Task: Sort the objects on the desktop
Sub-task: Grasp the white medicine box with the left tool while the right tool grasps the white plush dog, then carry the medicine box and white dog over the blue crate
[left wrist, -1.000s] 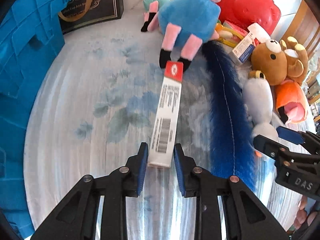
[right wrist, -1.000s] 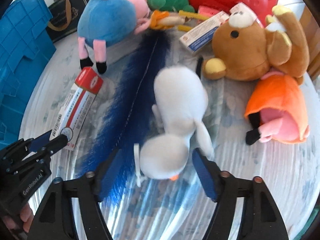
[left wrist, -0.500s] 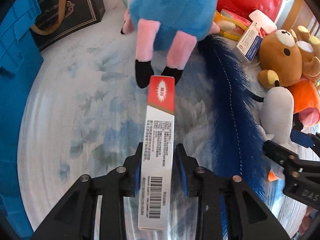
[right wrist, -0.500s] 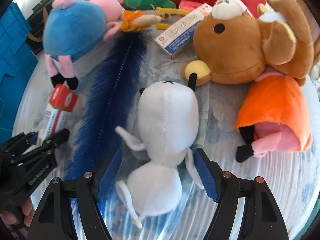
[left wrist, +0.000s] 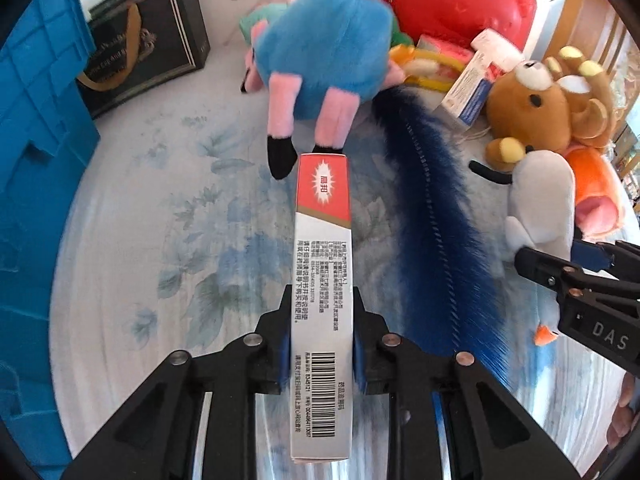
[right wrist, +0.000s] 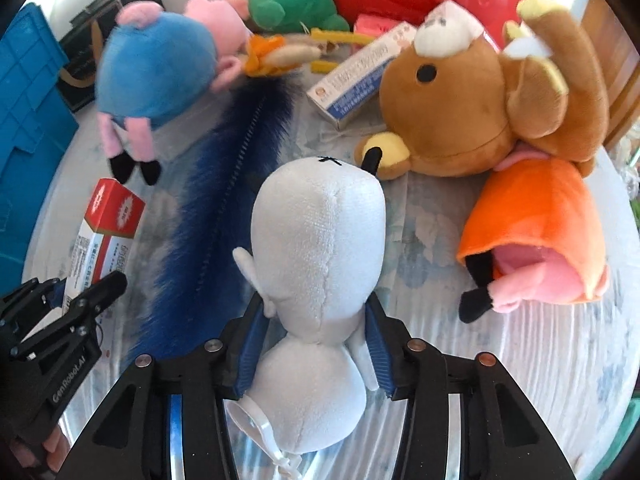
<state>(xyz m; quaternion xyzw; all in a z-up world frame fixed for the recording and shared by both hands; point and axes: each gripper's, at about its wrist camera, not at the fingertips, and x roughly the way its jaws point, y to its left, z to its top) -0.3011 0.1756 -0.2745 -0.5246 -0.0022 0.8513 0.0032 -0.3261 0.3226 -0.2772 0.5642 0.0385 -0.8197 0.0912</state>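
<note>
1. Left gripper (left wrist: 322, 340): jaws narrow and closing, blue pads pressing both long sides of the red-and-white carton (left wrist: 322, 300). Carton is pointing away from the camera, red end toward the feet of the blue plush pig (left wrist: 320, 56).
2. Right gripper (right wrist: 316, 344): jaws at mid width and closing, pads squeezing the waist of the white plush toy (right wrist: 316, 264) (its plastic hang loop is trailing at the near end).
3. Open room: the floral tablecloth (left wrist: 160, 220) is lying bare left of the carton, running up to the blue crate (left wrist: 36, 120) on the left edge and a dark gift box (left wrist: 148, 36) at the back.
4. Right side is crowded: blue furry strip (left wrist: 436, 240) lying between the two grippers, brown bear plush (right wrist: 472, 100) and orange-dressed plush (right wrist: 536, 236) beyond the white toy, white-and-blue medicine box (right wrist: 356, 80) behind, red bag (left wrist: 460, 0) at the back.
5. Writing: barcode and small Chinese print on the carton (too small for me to read); "DAS" on the right gripper body in the left view, "GenRobot.AI" on the left gripper body in the right view.
</note>
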